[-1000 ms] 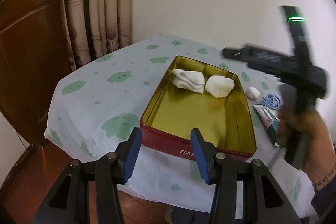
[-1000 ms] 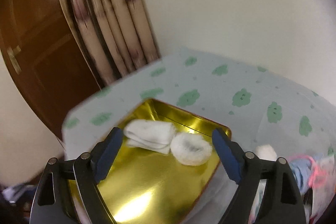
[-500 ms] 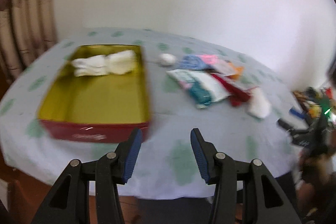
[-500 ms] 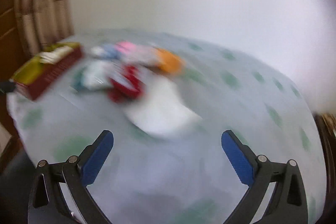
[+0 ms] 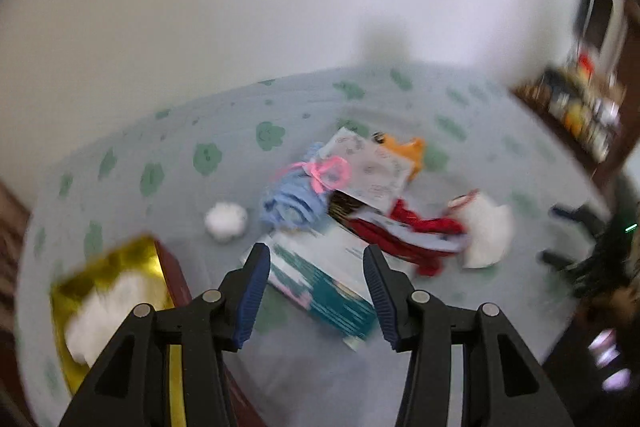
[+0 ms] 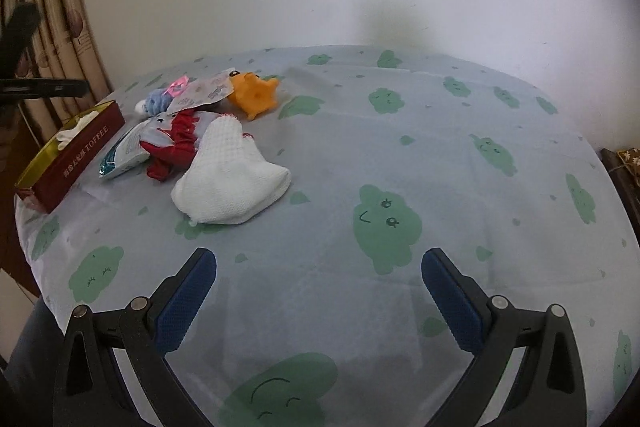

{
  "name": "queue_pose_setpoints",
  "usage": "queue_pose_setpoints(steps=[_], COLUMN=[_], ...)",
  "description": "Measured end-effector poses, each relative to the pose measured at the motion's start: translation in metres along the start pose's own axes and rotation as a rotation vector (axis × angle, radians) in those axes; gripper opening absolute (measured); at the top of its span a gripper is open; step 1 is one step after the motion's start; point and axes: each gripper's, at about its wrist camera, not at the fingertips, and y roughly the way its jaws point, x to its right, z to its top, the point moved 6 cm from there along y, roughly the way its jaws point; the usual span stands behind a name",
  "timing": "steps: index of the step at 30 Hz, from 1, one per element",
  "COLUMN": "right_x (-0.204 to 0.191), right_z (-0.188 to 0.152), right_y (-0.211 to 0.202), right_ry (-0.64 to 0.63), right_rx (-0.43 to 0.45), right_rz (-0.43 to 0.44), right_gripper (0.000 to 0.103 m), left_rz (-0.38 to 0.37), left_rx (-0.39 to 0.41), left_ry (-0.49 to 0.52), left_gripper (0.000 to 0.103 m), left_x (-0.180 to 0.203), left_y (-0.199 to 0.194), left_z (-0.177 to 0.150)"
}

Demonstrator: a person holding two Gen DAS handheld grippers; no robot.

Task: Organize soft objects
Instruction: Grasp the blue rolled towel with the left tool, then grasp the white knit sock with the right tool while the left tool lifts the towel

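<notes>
A pile of soft things lies on the cloud-print tablecloth: a white sock (image 6: 228, 179), a red cloth (image 6: 172, 147), an orange plush (image 6: 254, 95), a blue yarn bundle (image 5: 292, 203) with a pink loop, and a small white ball (image 5: 226, 221). A red tin with a gold inside (image 6: 76, 155) holds white socks (image 5: 104, 315) at the left. My left gripper (image 5: 316, 291) is open and empty above a teal-and-white packet (image 5: 324, 283). My right gripper (image 6: 320, 299) is open and empty over bare cloth, right of the white sock.
A printed flat packet (image 5: 372, 167) lies on the pile. A curtain (image 6: 60, 39) hangs at the far left by the wall. A dark shelf with small items (image 5: 576, 115) stands right of the table. The table's front edge (image 6: 36, 267) is close.
Both views swung right from the tin toward the pile. The left gripper now hovers over the packets; the right gripper has steadied over the tablecloth. Both stayed open.
</notes>
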Motion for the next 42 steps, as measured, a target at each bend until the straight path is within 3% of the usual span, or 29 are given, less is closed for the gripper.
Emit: queue_pose_setpoints(steps=[7,17,18,19,20,24,28,34,38,42], right_x=[0.018,0.024,0.024,0.025,0.025,0.028,0.029,0.02,-0.001,-0.034], right_z=[-0.009,-0.009,-0.008,-0.008,-0.008,-0.009,-0.009,-0.008,0.001,0.017], right_y=[-0.006,0.0,0.001,0.001,0.001,0.002,0.001,-0.003,-0.006,-0.005], right_ry=[0.104,0.156,0.158,0.162,0.165,0.182,0.186,0.127,0.058,-0.119], right_rx=[-0.008,-0.032,-0.034,-0.035,-0.035,-0.036,-0.031,-0.024,-0.031,-0.028], right_rz=[0.053,0.097,0.1,0.104,0.104,0.11,0.106,0.105,0.161,0.201], right_gripper=[0.103,0.103,0.103,0.103,0.103,0.103,0.103,0.103,0.103,0.103], left_rz=[-0.013,-0.005,-0.023,-0.031,-0.019,0.047,0.08,0.043,-0.004,-0.012], left_rx=[-0.105,-0.203,-0.204,-0.2,-0.199,-0.122,-0.115,-0.017,0.056,0.087], left_ry=[0.131,0.13,0.096,0.065,0.035,-0.054,-0.124,-0.267,-0.365,-0.409], left_gripper=[0.049,0.049,0.044,0.02,0.02,0.018,0.018,0.018,0.018,0.018], left_x=[-0.009,-0.02,-0.024,-0.026,-0.03,-0.041,-0.039,-0.022,-0.006,0.009], left_y=[0.066,0.119,0.123,0.125,0.126,0.104,0.069,-0.007,-0.049,-0.072], left_z=[0.019,0.026,0.025,0.026,0.027,0.031,0.022,-0.005,-0.036,-0.063])
